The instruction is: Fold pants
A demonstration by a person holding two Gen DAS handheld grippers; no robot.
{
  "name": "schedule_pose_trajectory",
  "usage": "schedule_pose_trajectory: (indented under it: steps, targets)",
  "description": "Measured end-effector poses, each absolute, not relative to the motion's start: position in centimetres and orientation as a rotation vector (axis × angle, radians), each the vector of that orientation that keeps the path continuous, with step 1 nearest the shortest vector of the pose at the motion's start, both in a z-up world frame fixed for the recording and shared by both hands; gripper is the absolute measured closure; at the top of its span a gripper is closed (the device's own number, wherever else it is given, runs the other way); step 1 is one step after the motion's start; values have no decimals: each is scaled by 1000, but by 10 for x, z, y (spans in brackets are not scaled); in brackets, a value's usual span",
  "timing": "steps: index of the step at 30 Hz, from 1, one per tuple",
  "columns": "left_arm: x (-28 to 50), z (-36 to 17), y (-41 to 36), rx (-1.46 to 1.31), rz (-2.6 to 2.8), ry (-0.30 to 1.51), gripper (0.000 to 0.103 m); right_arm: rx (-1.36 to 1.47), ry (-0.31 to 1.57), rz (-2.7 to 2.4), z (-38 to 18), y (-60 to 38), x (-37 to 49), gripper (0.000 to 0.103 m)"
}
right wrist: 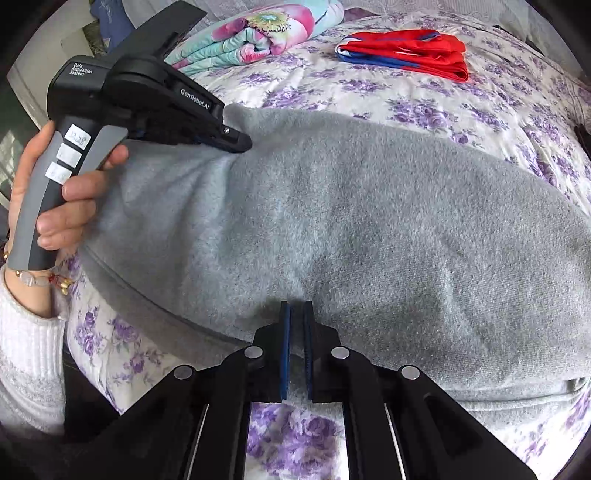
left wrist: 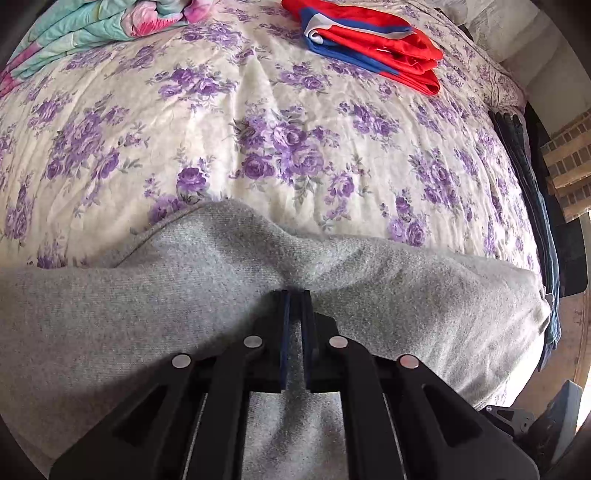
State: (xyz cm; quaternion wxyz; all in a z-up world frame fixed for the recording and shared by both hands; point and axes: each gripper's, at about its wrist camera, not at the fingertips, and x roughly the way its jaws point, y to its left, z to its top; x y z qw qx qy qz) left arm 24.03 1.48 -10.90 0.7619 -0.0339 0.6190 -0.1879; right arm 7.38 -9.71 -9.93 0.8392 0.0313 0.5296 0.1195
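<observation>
One bed (right wrist: 498, 110), covered in purple-flowered sheeting, is carrying one grey pants (right wrist: 351, 221), one folded red-and-blue garment (right wrist: 406, 55) and one rolled quilt (right wrist: 240, 40); left tool (right wrist: 236, 142) and right tool (right wrist: 296, 314) are each pinching the pants.

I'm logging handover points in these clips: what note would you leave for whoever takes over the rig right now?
Left gripper: shut on the grey sweatpants, pinching a raised fold at their far edge.
Right gripper: shut on the near edge of the same pants.
Pants lie across the floral bedsheet; red and blue folded garment and rolled quilt sit beyond, out of the way.
Done: pants spread and gripped at two points.
Left: carry the fold over, flatten, release.
</observation>
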Motion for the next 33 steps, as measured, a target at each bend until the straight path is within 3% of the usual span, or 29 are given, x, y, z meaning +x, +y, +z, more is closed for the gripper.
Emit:
schedule_pose_trajectory:
  steps: [6,9,10,11,13,17,21,33]
  targets:
    - [219,-93,14,-38,-369,1317,98,12,1115,219,-93,-87,70,95]
    - [182,-75,14,-56,-421,1250,98,132,1034,287,-64,-109,52,90]
    - [168,-70,13,-55,-433,1224,97,179,994,283,-53,-123,43,73]
    - [153,-68,12,-53,-442,1204,93,227,950,254,-43,-140,33,45]
    - [128,-73,7,-27,-449,1188,81,326,866,153,-30,-181,10,27]
    - [100,-108,2,-15,-463,1227,79,510,840,-72,-37,-268,-36,26]
    - [89,-110,4,1,-459,1166,79,783,863,-184,-72,-338,-63,26]
    - [90,-110,6,-16,-468,1182,79,1099,805,-37,-131,-357,-27,20]
